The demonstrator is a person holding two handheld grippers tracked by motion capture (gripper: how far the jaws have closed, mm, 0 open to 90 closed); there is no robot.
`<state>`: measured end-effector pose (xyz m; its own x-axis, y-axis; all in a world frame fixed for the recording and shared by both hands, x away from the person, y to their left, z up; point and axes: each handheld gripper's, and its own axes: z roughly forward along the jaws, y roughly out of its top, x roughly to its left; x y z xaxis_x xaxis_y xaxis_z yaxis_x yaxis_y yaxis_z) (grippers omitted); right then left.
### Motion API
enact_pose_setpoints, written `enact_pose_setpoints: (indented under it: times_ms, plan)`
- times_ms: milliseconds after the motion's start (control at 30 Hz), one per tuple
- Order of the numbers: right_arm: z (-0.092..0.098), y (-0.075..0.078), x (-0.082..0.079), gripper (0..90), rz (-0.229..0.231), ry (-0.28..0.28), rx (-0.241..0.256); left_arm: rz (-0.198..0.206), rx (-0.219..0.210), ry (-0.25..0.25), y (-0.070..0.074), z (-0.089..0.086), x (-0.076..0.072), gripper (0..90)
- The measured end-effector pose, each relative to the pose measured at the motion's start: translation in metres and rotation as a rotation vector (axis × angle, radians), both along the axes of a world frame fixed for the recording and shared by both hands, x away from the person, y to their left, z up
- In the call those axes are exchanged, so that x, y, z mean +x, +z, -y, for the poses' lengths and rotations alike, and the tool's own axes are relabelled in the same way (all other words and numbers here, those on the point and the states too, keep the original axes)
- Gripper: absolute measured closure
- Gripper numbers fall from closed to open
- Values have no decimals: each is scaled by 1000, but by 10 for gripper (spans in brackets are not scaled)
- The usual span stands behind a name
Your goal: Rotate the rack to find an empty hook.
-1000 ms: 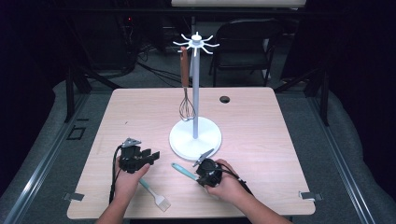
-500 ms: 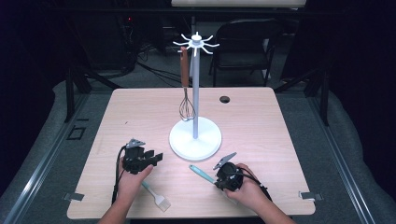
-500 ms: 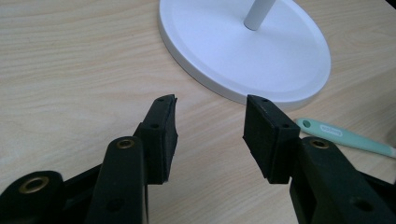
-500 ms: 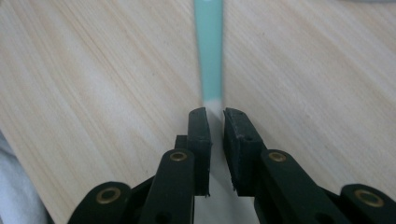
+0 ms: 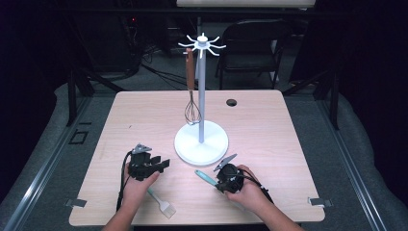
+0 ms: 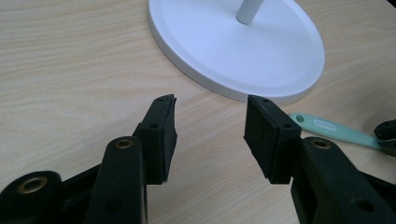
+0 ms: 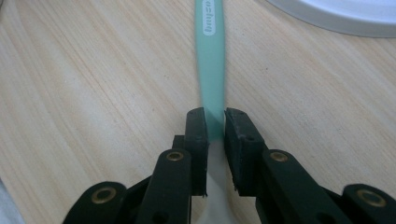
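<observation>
1. High view: right gripper (image 5: 222, 176) sits just in front of the white stand (image 5: 201, 142), its jaw tips hidden under its own body and the hand. The teal handle (image 5: 205, 177) of a spatula sticks out from it on the side toward the left gripper, near the stand's base; the spatula's head is covered by the hand. Left gripper (image 5: 155, 166) is near the stand base on its left front, jaws spread, nothing between them. A pastry brush (image 5: 162, 204) lies further from the stand, partly under the left hand. A whisk (image 5: 192, 91) hangs on the stand.
2. Left gripper view: jaws wide apart over bare table (image 6: 70, 70). Stand base is beyond them, top cut off. Spatula handle (image 6: 334, 130) lies just beside the base; its far end is hidden by the other gripper at the frame edge.
3. Right gripper view: jaws pinch the spatula (image 7: 211, 70) where teal handle meets pale neck. Handle runs away from the jaws toward the stand base edge, tip cut off; the head is hidden below the jaws.
</observation>
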<state>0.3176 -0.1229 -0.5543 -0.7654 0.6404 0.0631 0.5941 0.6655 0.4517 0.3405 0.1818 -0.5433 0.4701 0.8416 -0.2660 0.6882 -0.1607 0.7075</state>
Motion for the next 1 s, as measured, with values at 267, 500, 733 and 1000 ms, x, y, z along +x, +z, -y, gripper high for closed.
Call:
enact_pose_setpoints:
  times_ms: [267, 500, 733, 1000]
  plan:
    - [-2, -1, -1, 802, 9, 9, -10, -2, 3, -49, -3, 11, -1, 480]
    - [-1, -1, 0, 804, 9, 15, -12, -7, 14, -75, -5, 17, -2, 471]
    - [-1, -1, 0, 805, 10, 13, -14, 0, 21, -99, -6, 19, -2, 457]
    - [-1, 1, -2, 806, 18, 22, 7, 19, -21, -136, -6, 26, -4, 425]
